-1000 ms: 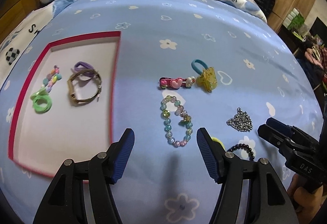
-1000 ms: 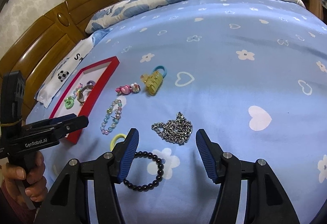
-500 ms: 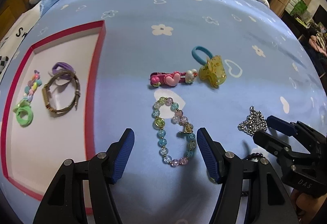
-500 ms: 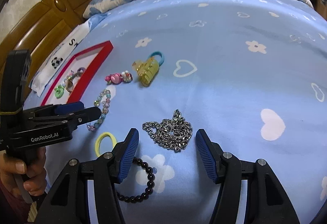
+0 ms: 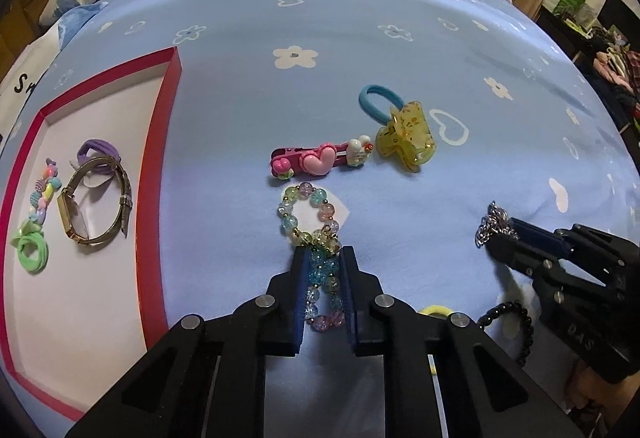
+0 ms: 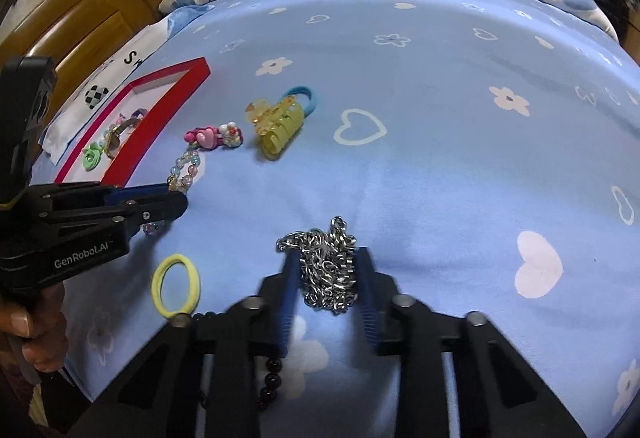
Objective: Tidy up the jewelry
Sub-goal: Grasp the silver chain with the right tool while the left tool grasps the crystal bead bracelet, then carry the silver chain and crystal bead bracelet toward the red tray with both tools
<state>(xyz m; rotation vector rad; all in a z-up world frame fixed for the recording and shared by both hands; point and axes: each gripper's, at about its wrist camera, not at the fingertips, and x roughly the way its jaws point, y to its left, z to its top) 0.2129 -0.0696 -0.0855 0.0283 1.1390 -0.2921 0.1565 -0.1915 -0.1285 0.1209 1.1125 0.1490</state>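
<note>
A bed fills both views, spread with a light blue sheet printed with white flowers and hearts (image 5: 360,18), a cartoon-printed pillow at its head and wooden furniture behind. The left gripper (image 5: 323,258) has just been closing and now pinches the near end of the pastel glass-bead bracelet (image 5: 310,222), whose far loop lies free on the sheet below the pink heart hair clip (image 5: 320,160). The right gripper (image 6: 325,270) has likewise just been closing, its jaws narrow around the heaped silver metal chain (image 6: 326,262), though motion blur hides how firmly the pads bite. The bracelet should feel light and floppy, its round beads slick, so a grip across the string between beads ought to hold better than one on a bead's crown. The chain is likely heavier, limp and prone to slither out link by link; taking the thick of the heap seems safest. The red-rimmed white tray (image 5: 160,142), well to the left, already holds a gold mesh-band watch (image 5: 96,202) and hair ties. Readable writing: "GenRobot.AI" on the left gripper's body in the right wrist view, "DAS" on the right gripper in the left wrist view; the pillow lettering is cut off.
</note>
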